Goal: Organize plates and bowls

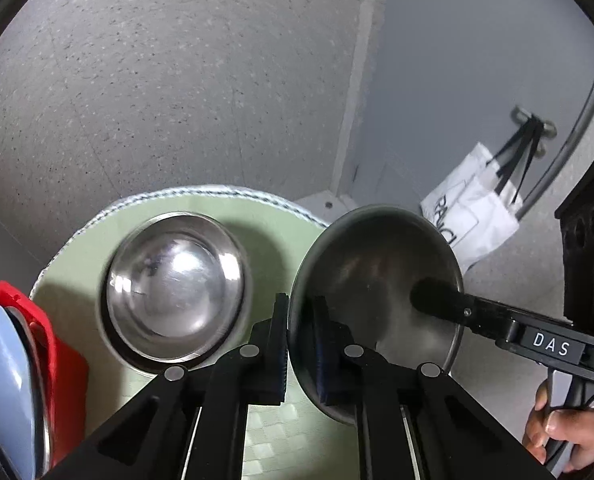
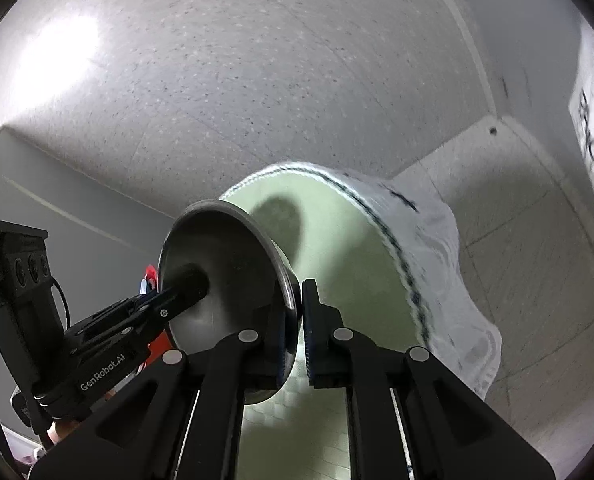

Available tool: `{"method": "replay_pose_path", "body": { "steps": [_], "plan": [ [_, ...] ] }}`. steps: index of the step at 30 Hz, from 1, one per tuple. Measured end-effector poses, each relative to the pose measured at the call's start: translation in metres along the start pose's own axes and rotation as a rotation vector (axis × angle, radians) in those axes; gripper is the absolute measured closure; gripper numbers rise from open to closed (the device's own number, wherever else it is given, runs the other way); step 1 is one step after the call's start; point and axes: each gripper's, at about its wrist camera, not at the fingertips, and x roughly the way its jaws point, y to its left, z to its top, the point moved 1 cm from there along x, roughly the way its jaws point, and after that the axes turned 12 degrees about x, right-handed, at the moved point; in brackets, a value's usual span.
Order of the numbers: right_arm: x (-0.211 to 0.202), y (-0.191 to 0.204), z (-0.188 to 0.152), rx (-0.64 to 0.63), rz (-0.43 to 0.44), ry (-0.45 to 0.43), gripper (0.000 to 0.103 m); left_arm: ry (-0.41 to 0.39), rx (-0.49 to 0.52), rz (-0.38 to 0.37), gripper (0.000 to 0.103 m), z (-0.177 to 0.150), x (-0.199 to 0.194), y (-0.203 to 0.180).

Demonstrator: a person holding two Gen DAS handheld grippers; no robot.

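Observation:
A steel bowl [image 1: 377, 280] is held tilted above the green round table [image 1: 273, 240]. My left gripper [image 1: 301, 344] is shut on its near rim. My right gripper [image 2: 297, 332] is shut on the opposite rim of the same bowl [image 2: 225, 264]; its finger shows in the left wrist view [image 1: 437, 300]. The left gripper's finger shows in the right wrist view [image 2: 185, 284], reaching inside the bowl. A second steel bowl [image 1: 175, 286] rests upright on the table, left of the held one.
A red rack [image 1: 37, 360] holding a pale blue plate [image 1: 5, 384] stands at the table's left edge. A white bag [image 1: 469, 216] hangs on a hook at the wall to the right. The table [image 2: 337, 248] has a white lace-edged cloth. Speckled floor lies beyond.

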Motion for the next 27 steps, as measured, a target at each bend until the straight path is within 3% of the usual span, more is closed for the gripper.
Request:
{"method": "replay_pose_path", "body": {
  "steps": [5, 13, 21, 27],
  "plan": [
    [0.017, 0.046, 0.009, -0.09, -0.028, 0.0, 0.097, -0.029, -0.058, 0.008, 0.096, -0.005, -0.015, 0.039],
    [0.072, 0.098, 0.008, -0.208, -0.128, 0.037, 0.097, 0.045, -0.202, 0.011, 0.095, -0.016, 0.006, 0.116],
    [0.113, 0.106, 0.003, -0.249, -0.196, 0.068, 0.097, 0.106, -0.238, 0.017, 0.092, -0.014, 0.036, 0.146],
    [0.128, 0.117, -0.002, -0.294, -0.269, 0.058, 0.093, 0.15, -0.234, 0.016, 0.089, -0.011, 0.059, 0.144]
  ]
}}
